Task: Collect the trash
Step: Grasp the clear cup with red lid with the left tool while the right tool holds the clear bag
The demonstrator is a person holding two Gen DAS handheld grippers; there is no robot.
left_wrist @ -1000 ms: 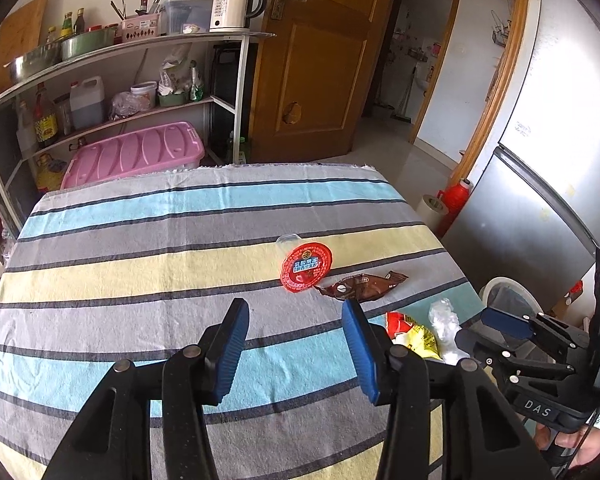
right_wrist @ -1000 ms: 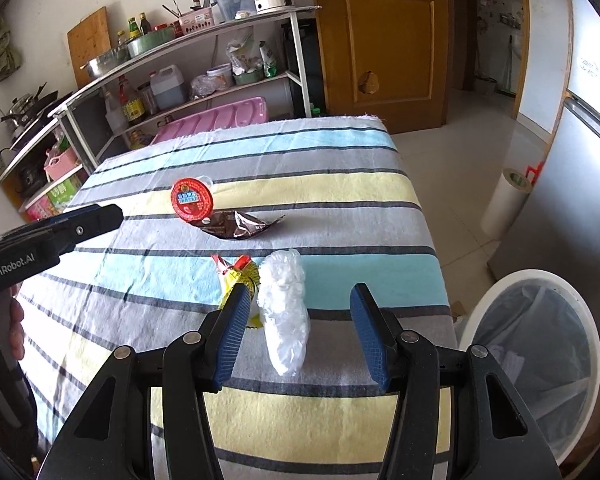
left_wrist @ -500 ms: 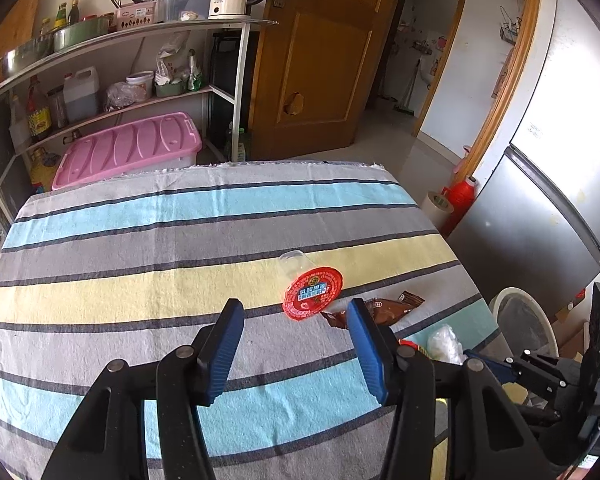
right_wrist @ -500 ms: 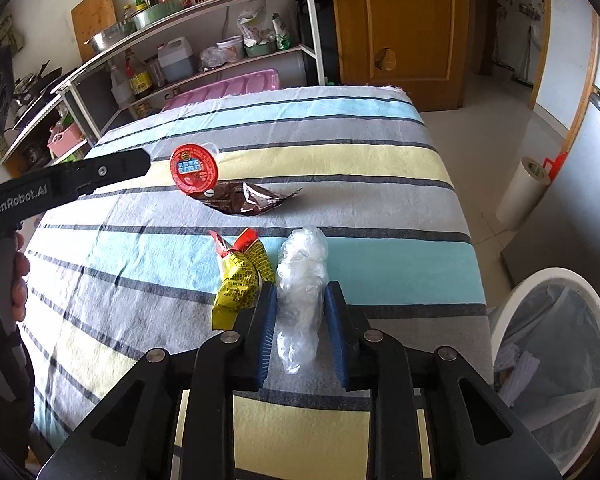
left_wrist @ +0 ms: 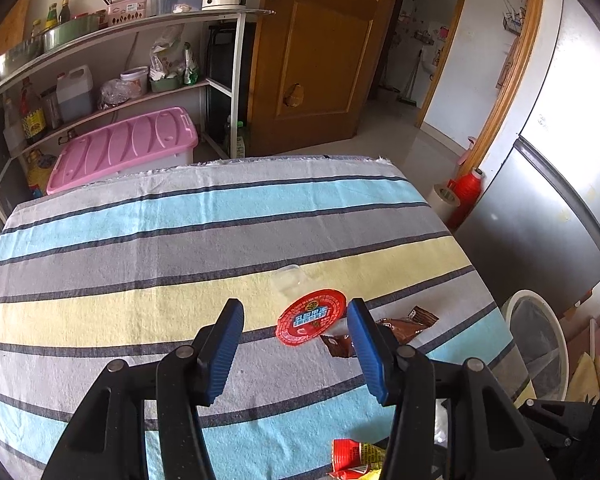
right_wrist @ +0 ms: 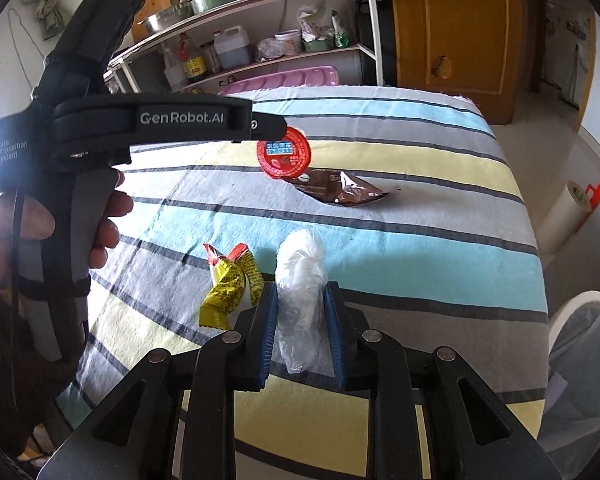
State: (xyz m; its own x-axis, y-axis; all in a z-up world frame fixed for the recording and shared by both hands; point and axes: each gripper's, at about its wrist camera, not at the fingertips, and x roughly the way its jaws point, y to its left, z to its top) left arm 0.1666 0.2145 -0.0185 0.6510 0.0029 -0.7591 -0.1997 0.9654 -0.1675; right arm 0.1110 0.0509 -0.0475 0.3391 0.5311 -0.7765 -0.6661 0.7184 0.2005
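Note:
My right gripper (right_wrist: 300, 300) is shut on a crumpled clear plastic bag (right_wrist: 302, 276) that lies on the striped tablecloth (right_wrist: 420, 240). A yellow and red snack wrapper (right_wrist: 230, 284) lies just left of the bag. Farther off are a brown foil wrapper (right_wrist: 340, 190) and a clear cup with a red lid (right_wrist: 284, 156). My left gripper (left_wrist: 294, 340) hangs open over the cloth, and the red-lidded cup (left_wrist: 312, 316) shows between its blue pads (left_wrist: 224, 344), slightly beyond them and untouched. The brown wrapper (left_wrist: 404, 326) is partly hidden behind the left gripper's right finger.
A white bin with a clear liner (right_wrist: 584, 356) stands on the floor off the table's right edge; the same bin (left_wrist: 536, 340) shows in the left wrist view. A shelf rack (left_wrist: 140, 64), a pink box (left_wrist: 128, 152), a wooden door (left_wrist: 312, 56) and a fridge (left_wrist: 560, 184) surround the table. A hand (right_wrist: 40, 220) holds the left tool.
My right gripper has closed from wide open onto the clear plastic bag. My left gripper has moved forward and right, bringing the red-lidded cup between its fingertips.

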